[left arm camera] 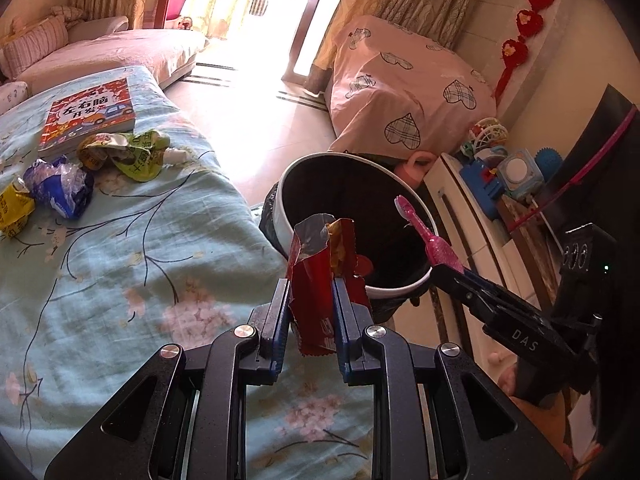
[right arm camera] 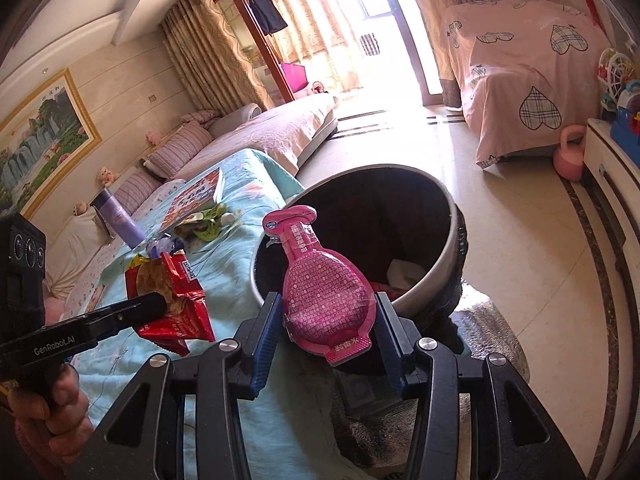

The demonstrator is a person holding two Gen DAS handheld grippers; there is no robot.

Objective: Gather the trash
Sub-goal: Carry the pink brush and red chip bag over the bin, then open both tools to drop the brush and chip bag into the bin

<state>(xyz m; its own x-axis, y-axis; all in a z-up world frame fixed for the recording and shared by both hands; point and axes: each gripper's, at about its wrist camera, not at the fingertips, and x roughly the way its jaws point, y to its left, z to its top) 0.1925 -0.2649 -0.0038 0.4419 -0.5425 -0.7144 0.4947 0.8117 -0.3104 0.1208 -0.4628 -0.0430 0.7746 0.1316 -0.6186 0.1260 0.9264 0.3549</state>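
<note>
My left gripper [left arm camera: 311, 286] is shut on a torn red snack wrapper [left arm camera: 316, 280], held at the near rim of the round bin [left arm camera: 320, 160] with a black liner. The wrapper also shows in the right wrist view [right arm camera: 172, 300]. My right gripper [right arm camera: 326, 312] is shut on a pink pouch [right arm camera: 320, 284], held over the bin's [right arm camera: 452, 208] near edge; it shows edge-on in the left wrist view [left arm camera: 424, 232]. More trash lies on the blue floral cloth: a green-yellow pouch [left arm camera: 128, 152], a crumpled blue wrapper [left arm camera: 60, 188], a yellow wrapper [left arm camera: 14, 208].
A children's book [left arm camera: 90, 114] lies on the cloth-covered table [left arm camera: 120, 280]. A purple bottle [right arm camera: 120, 216] stands on it. A white cabinet [left arm camera: 472, 216] with toys is right of the bin. A pink covered bed [left arm camera: 400, 92] and a sofa [left arm camera: 120, 52] stand beyond.
</note>
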